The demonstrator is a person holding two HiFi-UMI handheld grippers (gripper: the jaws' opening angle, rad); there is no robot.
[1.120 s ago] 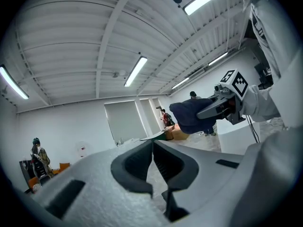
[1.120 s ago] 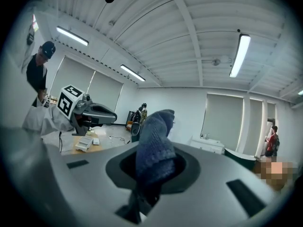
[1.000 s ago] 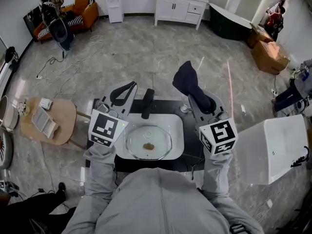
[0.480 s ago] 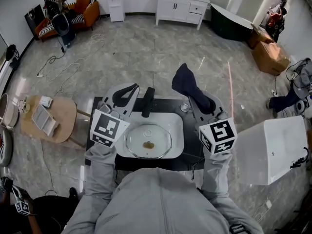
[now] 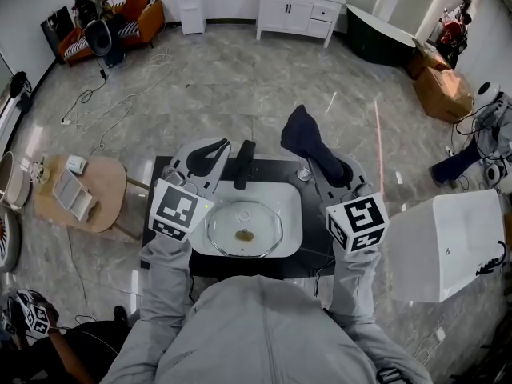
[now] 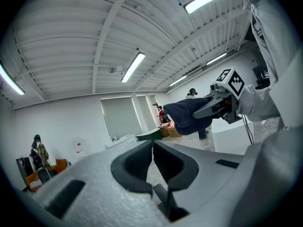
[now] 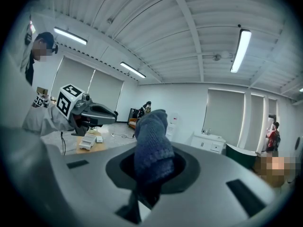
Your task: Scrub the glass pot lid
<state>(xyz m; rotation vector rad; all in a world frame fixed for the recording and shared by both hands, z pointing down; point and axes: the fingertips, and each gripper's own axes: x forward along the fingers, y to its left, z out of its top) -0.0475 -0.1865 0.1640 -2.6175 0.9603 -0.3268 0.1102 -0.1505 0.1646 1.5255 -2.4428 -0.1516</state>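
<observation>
Right under the person, the white sink (image 5: pixel 293 202) holds the glass lid (image 5: pixel 244 229). It lies flat and face up, with a brown smear (image 5: pixel 245 234) at its centre. On either side of the sink a claw tilts upward. The left gripper (image 6: pixel 152 145) is pinched together on nothing, and the right gripper (image 7: pixel 150 169) clamps a dark blue cloth (image 7: pixel 151 136). A black tap (image 5: pixel 242 165) stands behind the sink.

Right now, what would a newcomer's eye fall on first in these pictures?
The dark blue cloth stands up from the right gripper, clamped between its jaws above the sink's right side. The glass pot lid lies in the white sink with a brown smear at its middle. The left gripper hangs over the sink's left edge, jaws together and empty.
</observation>
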